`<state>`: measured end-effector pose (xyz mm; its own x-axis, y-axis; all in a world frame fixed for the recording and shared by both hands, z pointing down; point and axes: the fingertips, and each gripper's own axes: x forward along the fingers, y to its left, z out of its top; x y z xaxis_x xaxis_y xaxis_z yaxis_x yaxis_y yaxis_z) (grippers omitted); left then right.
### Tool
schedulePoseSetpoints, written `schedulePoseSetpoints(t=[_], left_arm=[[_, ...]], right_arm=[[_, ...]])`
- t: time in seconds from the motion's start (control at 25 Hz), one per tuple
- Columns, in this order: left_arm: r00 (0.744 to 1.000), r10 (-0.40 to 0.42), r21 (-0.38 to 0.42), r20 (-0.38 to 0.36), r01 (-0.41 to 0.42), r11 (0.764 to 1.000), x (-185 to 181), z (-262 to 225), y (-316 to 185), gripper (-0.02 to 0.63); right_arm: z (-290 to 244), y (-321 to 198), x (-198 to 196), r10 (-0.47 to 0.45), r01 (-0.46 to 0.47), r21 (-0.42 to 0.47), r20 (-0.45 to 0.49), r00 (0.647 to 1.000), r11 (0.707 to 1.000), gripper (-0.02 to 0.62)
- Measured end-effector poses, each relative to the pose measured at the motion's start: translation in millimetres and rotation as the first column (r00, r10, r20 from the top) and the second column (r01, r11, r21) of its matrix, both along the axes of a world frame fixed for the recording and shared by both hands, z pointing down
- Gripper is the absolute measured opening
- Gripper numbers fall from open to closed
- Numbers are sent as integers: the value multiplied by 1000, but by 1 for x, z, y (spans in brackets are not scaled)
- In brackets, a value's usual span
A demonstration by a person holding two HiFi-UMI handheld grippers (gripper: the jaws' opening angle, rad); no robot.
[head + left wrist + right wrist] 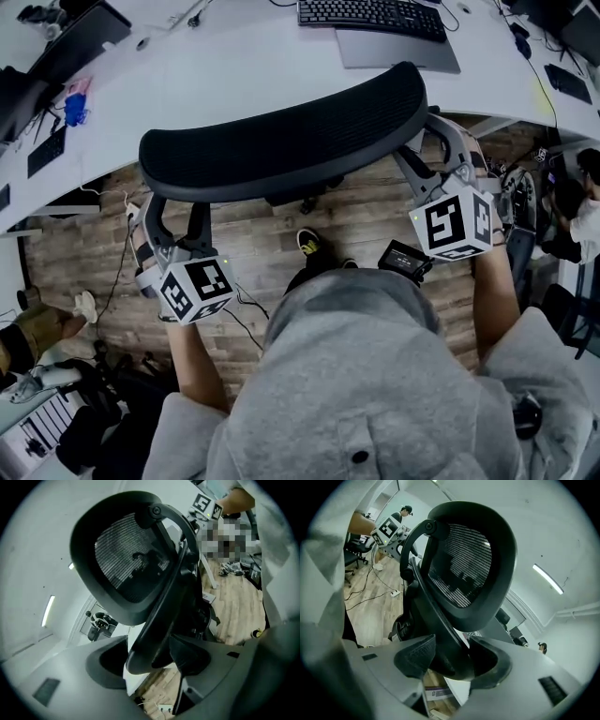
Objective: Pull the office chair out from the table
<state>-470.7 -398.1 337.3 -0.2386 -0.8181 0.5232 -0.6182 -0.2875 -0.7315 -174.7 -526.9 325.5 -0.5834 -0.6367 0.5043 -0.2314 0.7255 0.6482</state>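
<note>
The office chair's black mesh backrest [291, 131] stands just in front of me, its top rim against the curved white table [234, 66]. My left gripper [174, 214] reaches up under the backrest's left end. In the left gripper view its jaws [150, 660] are spread, with the chair's dark back frame [164, 602] running down between them. My right gripper [438, 152] is at the backrest's right end. There the back frame [436, 616] also sits between the spread jaws [450, 662]. I cannot see either pair of pads pressing on the frame.
A keyboard [370, 17] and a grey laptop [398, 52] lie on the table beyond the chair. Cables [122, 253] trail over the wooden floor at the left. A small black device [405, 258] hangs by my waist. Another person [586, 202] sits at the right edge.
</note>
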Motion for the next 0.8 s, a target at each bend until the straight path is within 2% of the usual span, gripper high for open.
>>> schedulePoseSetpoints(t=[0.12, 0.32, 0.4, 0.52, 0.68, 0.8], left_arm=[[999, 25, -52, 45, -23, 998, -7, 10, -8, 267], [998, 46, -82, 44, -42, 996, -14, 16, -22, 267], [996, 54, -87, 69, -48, 995, -17, 21, -28, 265], [992, 71, -105, 101, -60, 993, -18, 25, -34, 265], [987, 85, -132, 133, -68, 989, -18, 29, -41, 265], [978, 88, -155, 190, -59, 986, -26, 37, -45, 264]], right_arm=[[1, 0, -1, -10, 10, -13, -29, 1000, 1000, 216], [5, -2, -6, -25, 23, -25, -83, 996, 999, 218], [8, -3, -4, -26, 29, 16, -147, 989, 999, 218], [17, -10, 4, -14, 56, 135, -290, 957, 989, 218], [24, -21, 6, -20, 61, 120, -319, 948, 991, 219], [31, -30, 2, -18, 91, 168, -393, 919, 982, 219]])
